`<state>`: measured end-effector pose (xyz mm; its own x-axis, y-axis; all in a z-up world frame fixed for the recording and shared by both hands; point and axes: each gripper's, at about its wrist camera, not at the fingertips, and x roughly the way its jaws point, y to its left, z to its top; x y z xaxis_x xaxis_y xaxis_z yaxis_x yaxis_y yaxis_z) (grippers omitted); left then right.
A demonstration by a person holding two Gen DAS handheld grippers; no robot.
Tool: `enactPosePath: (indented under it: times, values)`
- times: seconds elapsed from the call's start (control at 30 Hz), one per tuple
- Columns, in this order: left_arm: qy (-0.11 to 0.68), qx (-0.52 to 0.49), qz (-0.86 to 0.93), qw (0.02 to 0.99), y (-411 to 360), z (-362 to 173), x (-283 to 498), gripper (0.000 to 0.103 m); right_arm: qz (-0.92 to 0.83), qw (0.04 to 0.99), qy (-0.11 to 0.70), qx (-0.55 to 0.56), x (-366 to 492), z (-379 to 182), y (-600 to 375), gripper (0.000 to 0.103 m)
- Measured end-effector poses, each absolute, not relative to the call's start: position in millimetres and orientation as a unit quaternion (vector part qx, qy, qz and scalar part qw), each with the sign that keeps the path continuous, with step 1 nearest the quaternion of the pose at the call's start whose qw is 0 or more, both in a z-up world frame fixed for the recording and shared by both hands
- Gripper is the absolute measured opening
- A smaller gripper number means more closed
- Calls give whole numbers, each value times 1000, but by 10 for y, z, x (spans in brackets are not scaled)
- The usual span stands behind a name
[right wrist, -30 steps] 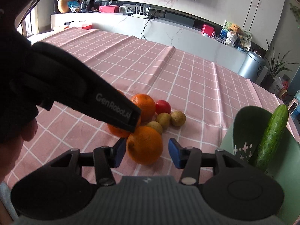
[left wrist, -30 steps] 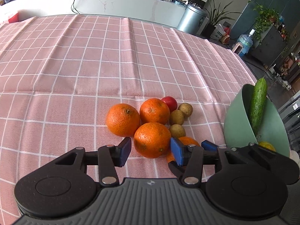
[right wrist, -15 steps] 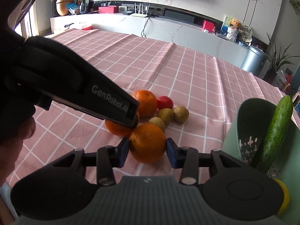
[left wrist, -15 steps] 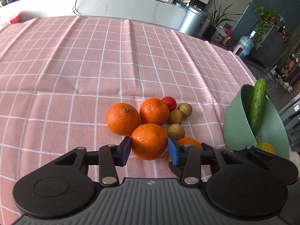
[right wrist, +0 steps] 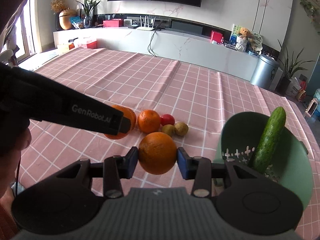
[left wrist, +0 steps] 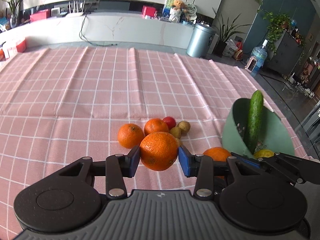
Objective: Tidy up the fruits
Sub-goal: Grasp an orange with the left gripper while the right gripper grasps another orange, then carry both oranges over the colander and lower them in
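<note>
My left gripper (left wrist: 159, 161) is shut on an orange (left wrist: 159, 151) and holds it above the pink checked tablecloth (left wrist: 80, 100). My right gripper (right wrist: 157, 162) is shut on another orange (right wrist: 157, 153), also lifted; that orange shows low right in the left wrist view (left wrist: 217, 153). Two more oranges (left wrist: 130, 135) (left wrist: 156, 126), a red tomato (left wrist: 169, 121) and small brown fruits (left wrist: 184, 126) lie in a cluster on the cloth. The left gripper's body (right wrist: 70, 110) crosses the right wrist view and hides part of an orange (right wrist: 128, 118).
A green colander bowl (right wrist: 296, 172) stands at the right, with a cucumber (right wrist: 269, 138) leaning in it and a yellow fruit (left wrist: 263, 153) inside. The table's right edge runs just beyond the bowl. A white counter and a metal bin (left wrist: 201, 40) lie past the far edge.
Both grippers closed on their oranges and lifted them off the cloth. Both views have tilted up and pulled back from the fruit cluster.
</note>
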<state>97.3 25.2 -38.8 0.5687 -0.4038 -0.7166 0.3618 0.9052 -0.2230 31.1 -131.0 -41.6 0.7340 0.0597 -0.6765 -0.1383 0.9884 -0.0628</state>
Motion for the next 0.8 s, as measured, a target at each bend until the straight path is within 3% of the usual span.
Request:
enactPosePath:
  times: [0.47, 0.8]
  values:
    - [372, 16, -301, 878, -553, 10, 701, 47, -61, 939, 340, -11, -129, -6, -2227, 39]
    - [402, 87, -312, 856, -1218, -99, 781, 47, -101, 923, 370, 19, -51, -60, -2833, 39]
